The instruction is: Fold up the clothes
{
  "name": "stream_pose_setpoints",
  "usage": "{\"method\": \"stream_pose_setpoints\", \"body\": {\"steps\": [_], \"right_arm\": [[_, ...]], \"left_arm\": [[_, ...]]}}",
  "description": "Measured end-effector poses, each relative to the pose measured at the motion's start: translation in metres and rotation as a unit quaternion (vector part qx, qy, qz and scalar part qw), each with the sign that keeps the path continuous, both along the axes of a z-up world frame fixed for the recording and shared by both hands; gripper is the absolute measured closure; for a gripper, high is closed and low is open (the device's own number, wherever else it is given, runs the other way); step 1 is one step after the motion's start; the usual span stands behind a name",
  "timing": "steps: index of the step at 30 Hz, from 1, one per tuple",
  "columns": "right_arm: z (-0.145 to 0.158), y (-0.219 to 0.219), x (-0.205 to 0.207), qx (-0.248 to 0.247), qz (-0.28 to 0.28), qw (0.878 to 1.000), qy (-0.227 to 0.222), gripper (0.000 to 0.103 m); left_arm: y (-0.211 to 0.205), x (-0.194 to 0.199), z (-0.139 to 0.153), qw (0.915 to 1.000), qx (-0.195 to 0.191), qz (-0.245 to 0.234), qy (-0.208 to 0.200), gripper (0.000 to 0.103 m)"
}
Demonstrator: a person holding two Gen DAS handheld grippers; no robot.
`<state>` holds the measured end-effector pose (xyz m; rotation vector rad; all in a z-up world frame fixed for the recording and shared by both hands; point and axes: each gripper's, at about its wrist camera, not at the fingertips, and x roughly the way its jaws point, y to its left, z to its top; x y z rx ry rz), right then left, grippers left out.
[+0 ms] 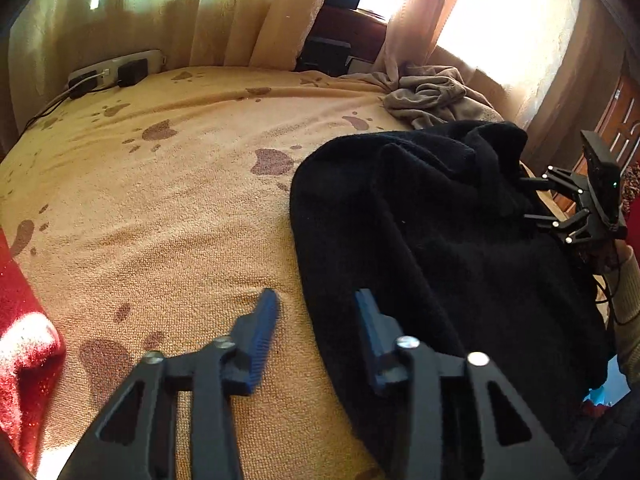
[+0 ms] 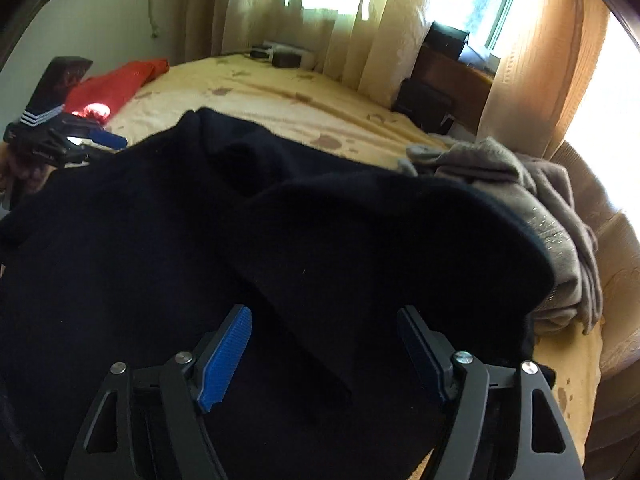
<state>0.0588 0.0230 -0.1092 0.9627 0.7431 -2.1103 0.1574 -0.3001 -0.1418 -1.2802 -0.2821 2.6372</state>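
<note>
A black garment (image 1: 440, 220) (image 2: 280, 240) lies crumpled on the yellow bed cover (image 1: 160, 200). My left gripper (image 1: 316, 304) hovers at its left edge. Its jaws stand apart: one fingertip is over the bare cover, the other over the black cloth, and nothing is pinched. My right gripper (image 2: 324, 316) stands open above the middle of the garment, over a fold, with its blue pads (image 2: 228, 356) clear of the cloth. From the left wrist view the right gripper (image 1: 524, 198) sits at the garment's far right side.
A grey garment (image 1: 432, 92) (image 2: 520, 184) is bunched at the bed's far right corner. A red garment (image 1: 20, 340) (image 2: 116, 84) lies on the left. A power strip (image 1: 112, 68) with plugs sits by the curtains. Dark boxes (image 2: 424, 104) stand behind the bed.
</note>
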Motion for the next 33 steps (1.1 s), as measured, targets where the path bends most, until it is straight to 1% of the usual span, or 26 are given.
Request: {"method": "stream_pose_setpoints", "body": {"steps": [1,2,3,4,5,6,7,9,10,12,14,15,18,20,21,24,25,26,27,29,30,31,33], "right_arm": [[-0.005,-0.002,-0.006,0.003,-0.004,1.0,-0.014,0.033],[-0.011,-0.003,-0.012,0.004,-0.007,1.0,-0.03,0.038],[-0.016,-0.003,-0.016,-0.002,-0.007,0.999,-0.05,0.046],[-0.016,-0.003,-0.018,-0.011,-0.007,0.998,-0.063,0.052],[-0.015,-0.004,-0.02,-0.02,-0.006,0.997,-0.074,0.063],[-0.014,-0.004,-0.021,-0.029,-0.006,0.996,-0.084,0.077],[-0.01,-0.004,-0.025,-0.052,-0.005,0.993,-0.102,0.084],[0.0,-0.003,-0.032,-0.106,-0.003,0.984,-0.144,0.085],[0.008,-0.003,-0.036,-0.134,0.003,0.978,-0.16,0.085],[0.027,-0.005,-0.046,-0.197,0.01,0.964,-0.178,0.085],[0.047,-0.009,-0.063,-0.264,0.008,0.944,-0.196,0.085],[0.056,-0.011,-0.073,-0.294,0.004,0.934,-0.201,0.085],[0.074,-0.018,-0.108,-0.358,-0.025,0.912,-0.198,0.085],[0.079,-0.024,-0.133,-0.377,-0.055,0.904,-0.195,0.085],[0.079,-0.027,-0.145,-0.382,-0.073,0.902,-0.189,0.085],[0.063,-0.029,-0.188,-0.39,-0.141,0.889,-0.195,0.084],[0.057,-0.029,-0.199,-0.386,-0.16,0.887,-0.196,0.083],[0.05,-0.029,-0.209,-0.379,-0.178,0.887,-0.196,0.077],[0.043,-0.029,-0.219,-0.372,-0.195,0.886,-0.196,0.062],[0.037,-0.026,-0.225,-0.372,-0.207,0.886,-0.187,0.044],[0.035,-0.023,-0.225,-0.375,-0.201,0.885,-0.187,0.043],[0.036,-0.023,-0.223,-0.374,-0.195,0.888,-0.183,0.043],[0.042,-0.027,-0.219,-0.362,-0.18,0.9,-0.162,0.042]], "left_arm": [[-0.002,-0.002,0.0,1.0,0.006,0.003,-0.004,0.088],[-0.002,-0.003,-0.001,0.9999,0.009,0.002,-0.005,0.09],[-0.002,-0.004,-0.001,0.9999,0.013,0.002,-0.007,0.093],[-0.002,-0.005,-0.002,0.9998,0.017,0.001,-0.009,0.095],[-0.002,-0.006,-0.002,0.9997,0.021,0.0,-0.011,0.098],[-0.002,-0.007,-0.002,0.9997,0.023,0.0,-0.012,0.098],[-0.001,-0.008,-0.002,0.9996,0.023,-0.001,-0.013,0.098],[0.0,-0.01,0.0,0.9995,0.027,-0.005,-0.014,0.099],[0.0,-0.01,0.002,0.9994,0.03,-0.007,-0.015,0.099],[-0.002,-0.01,0.006,0.9993,0.035,-0.008,-0.012,0.099],[-0.003,-0.01,0.011,0.9991,0.041,-0.008,-0.008,0.099],[-0.004,-0.01,0.013,0.999,0.043,-0.007,-0.006,0.099],[-0.006,-0.01,0.015,0.999,0.043,-0.002,-0.006,0.099],[-0.007,-0.01,0.013,0.999,0.043,0.0,-0.011,0.099],[-0.008,-0.01,0.011,0.9989,0.044,0.001,-0.014,0.099],[-0.011,-0.01,0.006,0.9985,0.049,0.007,-0.022,0.099],[-0.013,-0.01,0.005,0.9984,0.051,0.009,-0.024,0.099],[-0.014,-0.01,0.003,0.9982,0.053,0.011,-0.026,0.099],[-0.015,-0.01,0.002,0.998,0.056,0.012,-0.028,0.098],[-0.016,-0.01,-0.001,0.9976,0.061,0.011,-0.033,0.098],[-0.017,-0.011,-0.002,0.9973,0.063,0.011,-0.034,0.098],[-0.017,-0.011,-0.002,0.9971,0.066,0.01,-0.036,0.098],[-0.018,-0.012,-0.003,0.9967,0.071,0.01,-0.038,0.098]]}}
